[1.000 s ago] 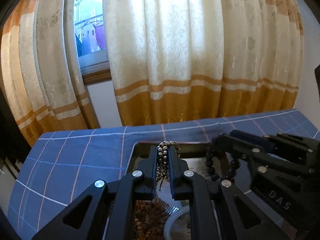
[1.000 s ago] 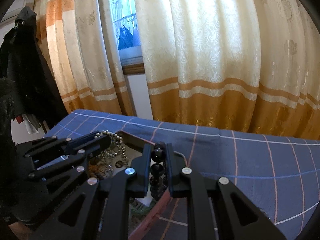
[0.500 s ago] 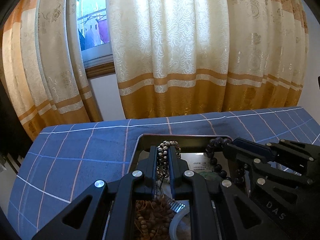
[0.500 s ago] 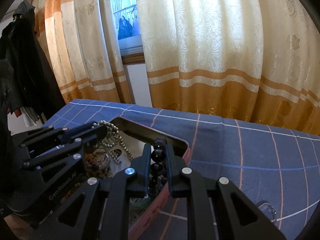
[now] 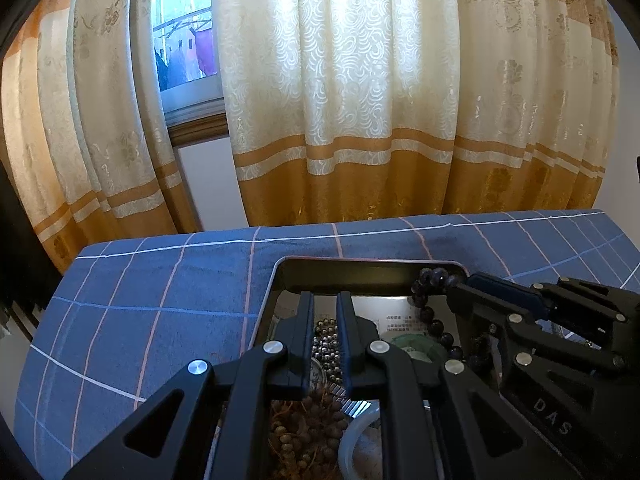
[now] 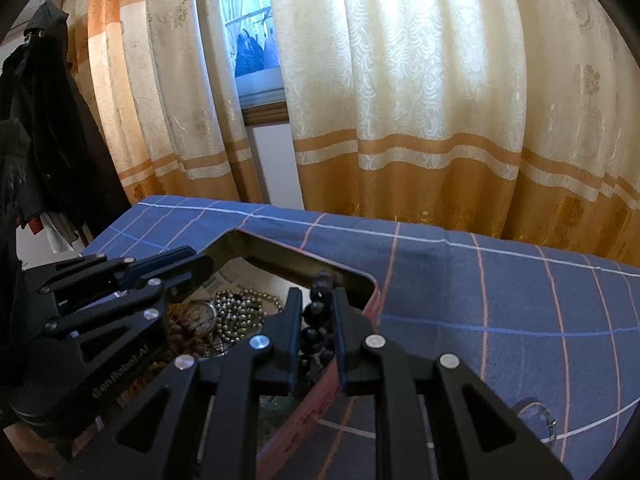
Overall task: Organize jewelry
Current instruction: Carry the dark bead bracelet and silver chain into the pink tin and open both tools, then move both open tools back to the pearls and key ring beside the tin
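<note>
Left gripper (image 5: 324,308) now slightly parted, holding nothing — silver bead chain (image 5: 326,344) released since 0.5 s ago, lying coiled in tin box (image 5: 360,276) under the fingers. One piece stowed. Right gripper (image 6: 316,308) still clamped on dark bead bracelet (image 6: 318,312), lowered over the box's right corner, strand draping inside. Large glossy dark beads; drop likely next.

Home, likely a bedroom or living room. Cream-and-orange patterned curtains (image 5: 344,120) over a wood-silled window (image 5: 184,60), laundry on a line outside. Desk under a blue checked cloth (image 6: 500,300). Dark coats (image 6: 44,120) hanging at far left.
</note>
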`<state>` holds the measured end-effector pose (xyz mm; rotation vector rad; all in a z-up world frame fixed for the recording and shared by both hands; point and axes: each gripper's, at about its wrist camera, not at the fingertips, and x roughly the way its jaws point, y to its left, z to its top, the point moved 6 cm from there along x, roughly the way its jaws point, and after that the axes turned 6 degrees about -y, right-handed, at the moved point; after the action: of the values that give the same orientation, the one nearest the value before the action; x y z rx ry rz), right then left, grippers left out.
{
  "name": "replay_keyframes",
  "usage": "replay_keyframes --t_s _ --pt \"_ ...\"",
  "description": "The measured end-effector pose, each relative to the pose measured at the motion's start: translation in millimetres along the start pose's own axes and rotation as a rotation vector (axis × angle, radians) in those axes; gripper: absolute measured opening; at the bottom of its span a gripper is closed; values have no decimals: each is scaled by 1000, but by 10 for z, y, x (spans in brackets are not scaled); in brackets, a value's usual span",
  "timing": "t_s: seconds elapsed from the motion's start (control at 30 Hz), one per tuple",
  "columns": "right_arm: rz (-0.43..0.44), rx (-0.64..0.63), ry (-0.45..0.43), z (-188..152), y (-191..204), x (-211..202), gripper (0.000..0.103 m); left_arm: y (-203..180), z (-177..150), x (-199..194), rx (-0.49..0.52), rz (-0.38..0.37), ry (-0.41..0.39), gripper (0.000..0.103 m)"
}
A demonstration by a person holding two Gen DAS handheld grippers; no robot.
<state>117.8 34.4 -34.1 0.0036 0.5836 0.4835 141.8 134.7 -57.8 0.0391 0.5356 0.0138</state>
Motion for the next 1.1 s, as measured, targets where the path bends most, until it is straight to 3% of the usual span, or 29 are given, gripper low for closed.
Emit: replay_keyframes --t_s 0.07,0.13,0.17,0.2,0.33,0.5,0.63,0.9,1.1 --pt "-8 0 6 -10 -18 12 25 7 4 -11 -3 5 -2 17" --pt "-9 3 7 -12 -28 9 35 24 10 -39 -5 18 -13 40" --pt "-8 5 5 -9 -32 2 39 45 21 -65 -6 41 -29 58" --pt "-9 11 0 -6 -46 -11 42 75 36 -91 -4 72 -47 66" --pt "-9 27 -1 2 -84 -27 47 123 58 -141 -36 36 -65 69" --pt "-9 25 6 -5 -73 -22 48 116 42 -123 -23 54 -61 70" --pt "-9 23 5 -5 -54 -54 55 138 24 -98 -28 63 -49 70" --pt "-8 11 26 -34 -31 -97 56 143 3 -148 -32 72 -65 70" --pt "-41 -13 39 -123 -240 -506 66 82 25 -292 -36 71 -113 70"
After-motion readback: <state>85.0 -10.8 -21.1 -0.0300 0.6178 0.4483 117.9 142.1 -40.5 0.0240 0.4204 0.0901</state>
